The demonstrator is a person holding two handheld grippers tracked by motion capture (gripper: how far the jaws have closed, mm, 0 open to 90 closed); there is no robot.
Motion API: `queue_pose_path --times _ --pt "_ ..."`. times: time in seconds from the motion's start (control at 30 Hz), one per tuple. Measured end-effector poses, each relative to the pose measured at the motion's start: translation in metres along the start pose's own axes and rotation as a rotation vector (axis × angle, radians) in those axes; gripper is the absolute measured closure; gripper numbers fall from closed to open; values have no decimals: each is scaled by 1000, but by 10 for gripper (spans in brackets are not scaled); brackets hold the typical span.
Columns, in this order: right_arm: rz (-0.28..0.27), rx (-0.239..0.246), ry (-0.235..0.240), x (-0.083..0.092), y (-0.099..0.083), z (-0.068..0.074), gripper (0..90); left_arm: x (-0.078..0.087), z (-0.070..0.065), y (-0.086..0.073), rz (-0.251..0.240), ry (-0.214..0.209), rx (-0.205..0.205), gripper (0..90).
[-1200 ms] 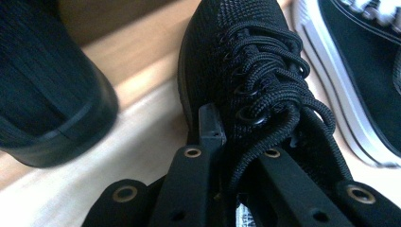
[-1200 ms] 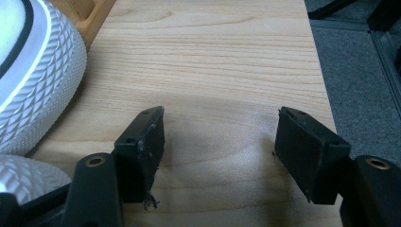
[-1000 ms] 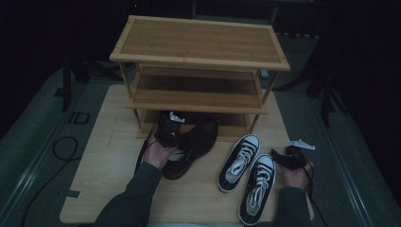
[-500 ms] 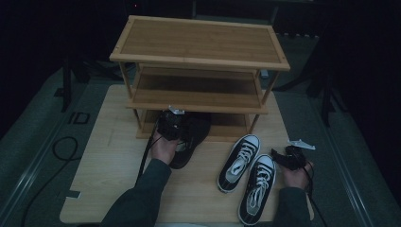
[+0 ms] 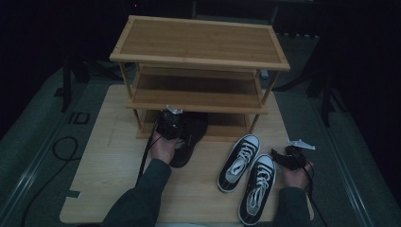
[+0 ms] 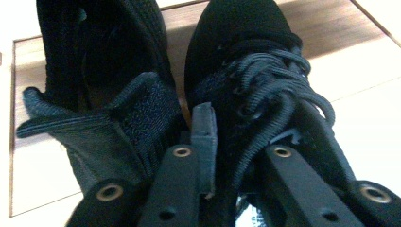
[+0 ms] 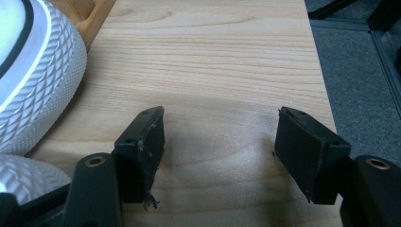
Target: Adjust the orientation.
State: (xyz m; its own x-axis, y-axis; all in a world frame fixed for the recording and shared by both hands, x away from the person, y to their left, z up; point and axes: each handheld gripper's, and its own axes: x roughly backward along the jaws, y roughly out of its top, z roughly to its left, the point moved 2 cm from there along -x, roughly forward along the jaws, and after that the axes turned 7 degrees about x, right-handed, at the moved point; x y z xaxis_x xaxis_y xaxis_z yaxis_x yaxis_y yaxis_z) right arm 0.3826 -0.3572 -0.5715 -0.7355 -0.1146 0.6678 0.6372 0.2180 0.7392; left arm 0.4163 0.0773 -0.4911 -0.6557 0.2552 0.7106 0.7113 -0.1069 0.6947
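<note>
wooden table (image 5: 108, 179): shoe rack (image 5: 198, 52) behind black shoes (image 5: 189, 139), sneakers (image 5: 248, 172) alongside.

- A wooden three-tier shoe rack (image 5: 198, 45) stands at the far end of the pale wooden table (image 5: 118, 142).
- A pair of black-and-white canvas sneakers (image 5: 248, 172) lies in front of the rack, towards its right post, toes pointing at it.
- Grey carpet (image 5: 42, 142) lies left of the rack, with a black cable (image 5: 56, 146) looped on it.
</note>
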Motion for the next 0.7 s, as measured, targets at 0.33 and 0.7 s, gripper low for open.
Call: queue_pose_path --times 0.33,0.7 --pt "-1 4 -1 0 0 0 336 19 4 -2 4 -66 -27 649" --pt "-1 1 -1 0 0 0 336 57 13 -7 -13 -133 -55 668"
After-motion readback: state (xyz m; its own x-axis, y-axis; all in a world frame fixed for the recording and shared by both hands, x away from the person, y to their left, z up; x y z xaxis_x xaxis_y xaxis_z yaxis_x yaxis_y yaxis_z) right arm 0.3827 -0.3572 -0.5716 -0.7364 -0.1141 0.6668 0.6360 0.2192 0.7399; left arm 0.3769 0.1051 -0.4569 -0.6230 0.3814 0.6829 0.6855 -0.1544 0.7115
